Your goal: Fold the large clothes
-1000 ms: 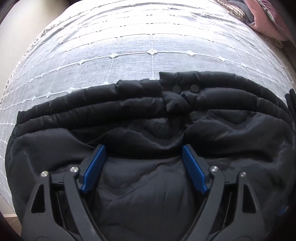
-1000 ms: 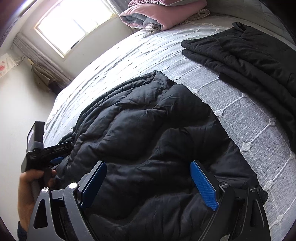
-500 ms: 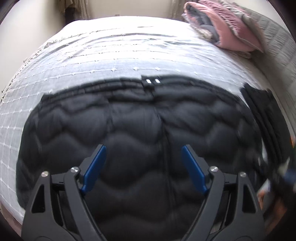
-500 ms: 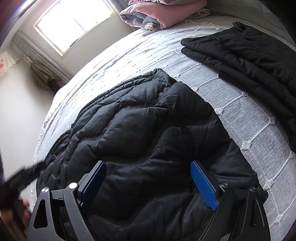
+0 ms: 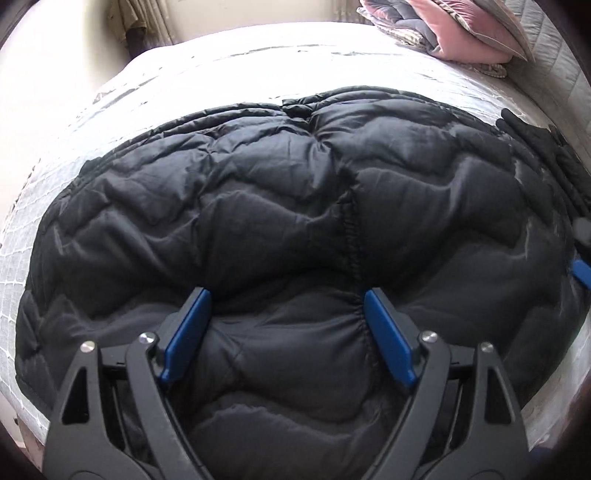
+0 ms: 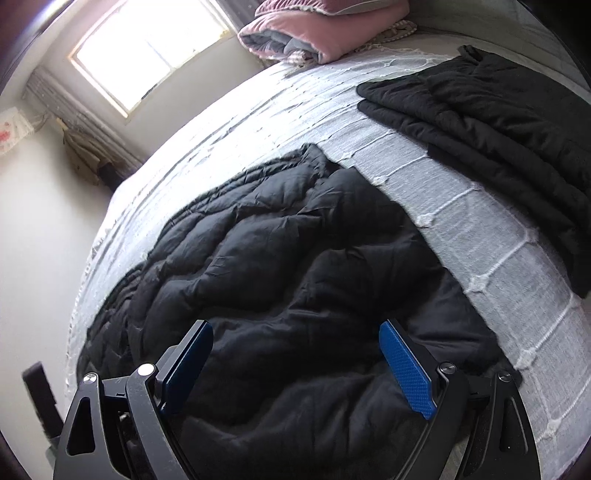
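A black quilted puffer jacket lies spread flat on the bed, also shown in the right wrist view. My left gripper is open and empty, hovering above the jacket's near part. My right gripper is open and empty above the jacket's near right edge. A blue pad of the right gripper shows at the right edge of the left wrist view.
The bed has a white gridded cover. A folded black garment lies on the bed to the right. A pink and grey folded quilt sits at the head. A window is behind; the wall is left.
My left gripper has pulled back and risen, so the whole jacket now shows. The left hand and gripper have left the right wrist view. The right gripper has barely moved.
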`<state>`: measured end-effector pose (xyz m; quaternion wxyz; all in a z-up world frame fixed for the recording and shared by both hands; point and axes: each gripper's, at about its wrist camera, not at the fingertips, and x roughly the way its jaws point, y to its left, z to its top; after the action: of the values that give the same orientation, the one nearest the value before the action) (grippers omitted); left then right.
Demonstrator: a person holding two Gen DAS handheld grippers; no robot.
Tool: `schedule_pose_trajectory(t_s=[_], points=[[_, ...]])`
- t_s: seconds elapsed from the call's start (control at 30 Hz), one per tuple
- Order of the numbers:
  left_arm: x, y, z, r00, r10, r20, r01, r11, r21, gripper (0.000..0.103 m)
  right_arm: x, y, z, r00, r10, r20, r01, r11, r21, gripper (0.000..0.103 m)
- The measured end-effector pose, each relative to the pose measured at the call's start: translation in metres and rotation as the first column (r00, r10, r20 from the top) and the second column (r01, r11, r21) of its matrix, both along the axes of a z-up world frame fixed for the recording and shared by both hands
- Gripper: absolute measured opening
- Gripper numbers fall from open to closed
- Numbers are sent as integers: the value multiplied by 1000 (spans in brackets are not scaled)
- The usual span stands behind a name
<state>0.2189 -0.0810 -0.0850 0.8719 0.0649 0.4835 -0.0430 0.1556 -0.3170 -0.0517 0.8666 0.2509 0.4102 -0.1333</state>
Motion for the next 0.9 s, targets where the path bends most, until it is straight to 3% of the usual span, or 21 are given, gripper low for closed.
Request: schedule_pose_trajectory(t_s=[0.13, 0.2, 0.27, 0.37, 0.43, 0.53, 0.63, 0.7, 0.8, 0.87, 0.9], points=[[0, 0, 0, 1000, -3, -7, 3, 1000, -17, 85, -41, -23, 18, 993, -60, 99, 59, 998, 9, 93], [0, -1, 1, 1000, -1, -12, 1, 1000, -26, 85, -59, -50, 22, 974, -195, 119, 192, 981, 36, 93], [0, -2, 1, 1000, -1, -13, 1, 1000, -29, 85, -78, -77, 12, 930, -357, 85, 347, 931, 112, 93], [0, -1, 0, 1000, -5, -12, 4, 999, -35, 85, -94, -102, -15, 891, -453, 25, 421, 847, 325, 93], [0, 0, 0, 1000, -7, -13, 6, 999, -38, 85, -94, -103, -26, 893, -450, 10, 409, 821, 398, 93], [0, 0, 0, 1000, -7, -9, 6, 999, -36, 85, -77, -90, -38, 930, -366, -3, 325, 822, 467, 93], [-1, 0, 2, 1000, -5, -7, 5, 999, -37, 85, -64, -77, -53, 947, -322, -3, 270, 791, 549, 93], [-1, 0, 2, 1000, -4, -5, 4, 999, -36, 85, -62, -69, -56, 944, -331, 2, 276, 790, 548, 93], [-2, 0, 2, 1000, -4, -4, 4, 999, -37, 85, -55, -57, -51, 943, -332, 26, 274, 820, 502, 91], [-2, 0, 1, 1000, -7, -6, 6, 999, -39, 85, -50, -51, -51, 945, -325, 38, 266, 831, 488, 82], [-2, 0, 1, 1000, -8, -7, 8, 999, -41, 85, -46, -47, -53, 947, -318, 38, 259, 830, 494, 70]])
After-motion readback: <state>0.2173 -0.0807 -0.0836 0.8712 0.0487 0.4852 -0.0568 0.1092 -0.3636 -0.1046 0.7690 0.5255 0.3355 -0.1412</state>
